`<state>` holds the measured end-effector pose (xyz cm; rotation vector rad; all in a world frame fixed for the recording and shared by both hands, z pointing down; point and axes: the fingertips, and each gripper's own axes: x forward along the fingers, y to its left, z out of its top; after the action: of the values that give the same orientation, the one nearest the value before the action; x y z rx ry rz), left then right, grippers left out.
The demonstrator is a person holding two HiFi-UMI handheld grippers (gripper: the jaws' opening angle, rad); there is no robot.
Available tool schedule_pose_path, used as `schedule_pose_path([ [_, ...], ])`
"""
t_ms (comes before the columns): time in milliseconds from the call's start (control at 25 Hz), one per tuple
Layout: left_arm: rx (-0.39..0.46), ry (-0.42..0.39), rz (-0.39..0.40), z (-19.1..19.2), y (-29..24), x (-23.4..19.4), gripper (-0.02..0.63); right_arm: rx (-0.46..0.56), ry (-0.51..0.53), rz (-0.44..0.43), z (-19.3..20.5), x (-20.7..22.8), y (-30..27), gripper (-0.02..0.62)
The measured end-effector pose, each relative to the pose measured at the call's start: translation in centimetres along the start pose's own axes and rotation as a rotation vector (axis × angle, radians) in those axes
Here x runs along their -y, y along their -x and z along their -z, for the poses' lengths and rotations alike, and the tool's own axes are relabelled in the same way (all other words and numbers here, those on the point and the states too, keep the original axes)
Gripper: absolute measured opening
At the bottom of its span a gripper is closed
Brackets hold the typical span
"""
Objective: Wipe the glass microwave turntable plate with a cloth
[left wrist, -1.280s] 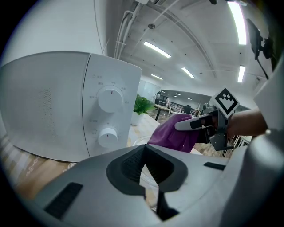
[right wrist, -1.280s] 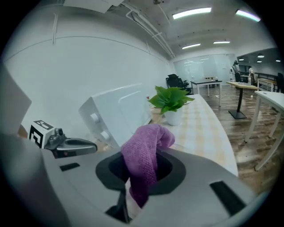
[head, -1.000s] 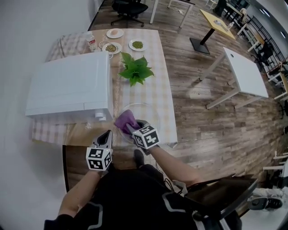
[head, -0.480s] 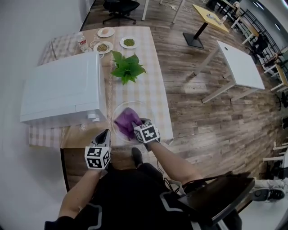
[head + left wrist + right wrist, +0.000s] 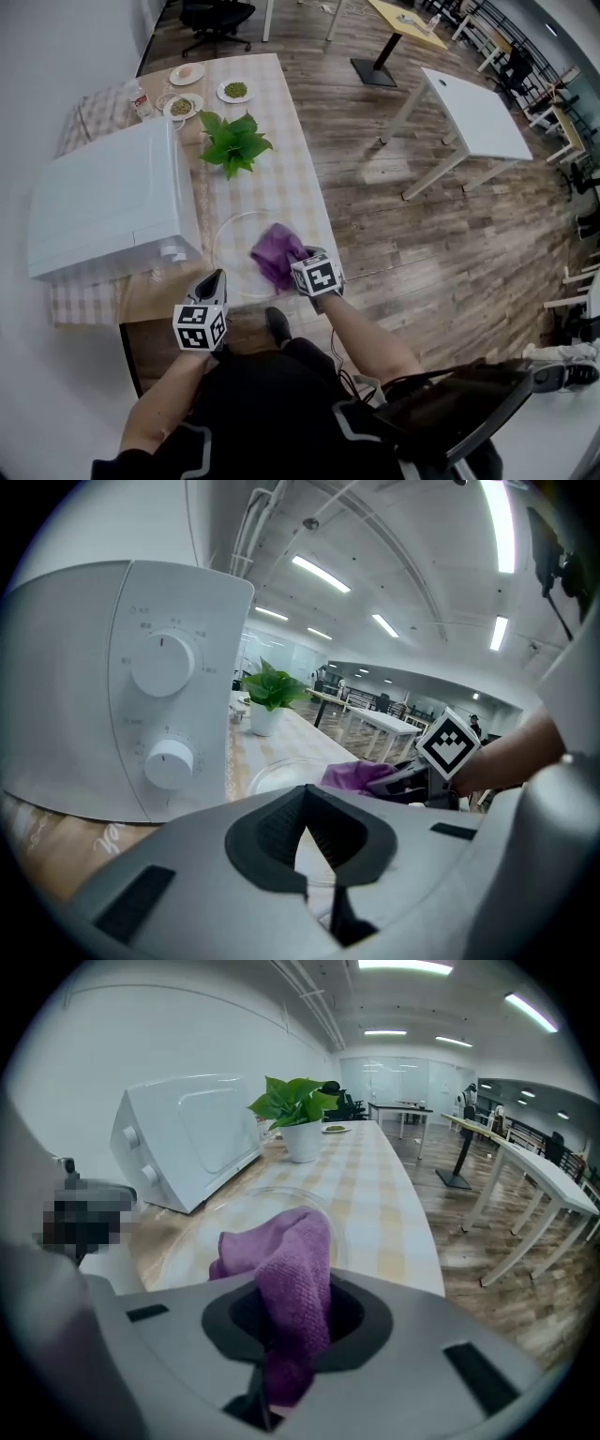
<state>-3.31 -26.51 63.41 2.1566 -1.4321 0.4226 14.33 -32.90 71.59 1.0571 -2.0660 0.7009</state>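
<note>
While the right claw [image 5: 289,265] pinches the purple cloth [image 5: 275,249] firmly between its jaws, the loose end of the cloth lies on the glass turntable plate [image 5: 232,246]. The plate rests flat on the checked worktop [image 5: 281,183], just in front of the white microwave [image 5: 103,206] and near the worktop's front edge. The cloth covers the right part of the plate; the left part is bare.

The left claw [image 5: 217,277] has its jaws pressed together with nothing seen between them. Its tip sits just beside the plate's near-left rim. No view settles whether it touches the glass.

Step in hand, as judged: a wiping stroke, with the cloth in contact with the glass.

Next move, as judged:
- Sweep the cloth across to the bare left part, then round the rim.
- Keep downward pressure moderate, since the plate is loose on the worktop and may slide or tip at its edge.
- Use the left claw to steady the rim if the plate shifts.
</note>
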Motion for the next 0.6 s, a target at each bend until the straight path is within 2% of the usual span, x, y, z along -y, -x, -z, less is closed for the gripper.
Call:
schedule_pose_path([
  [400, -0.018, -0.04, 0.059, 0.0, -1.3, 1.9, 0.006, 0.013, -0.085, 0.08, 2.0, 4.5, 2.6, 0.074],
  [600, -0.011, -0.05, 0.069, -0.3, -1.3, 1.8, 0.006, 0.001, -0.127, 0.162, 3.5, 7.3, 4.7, 0.074],
])
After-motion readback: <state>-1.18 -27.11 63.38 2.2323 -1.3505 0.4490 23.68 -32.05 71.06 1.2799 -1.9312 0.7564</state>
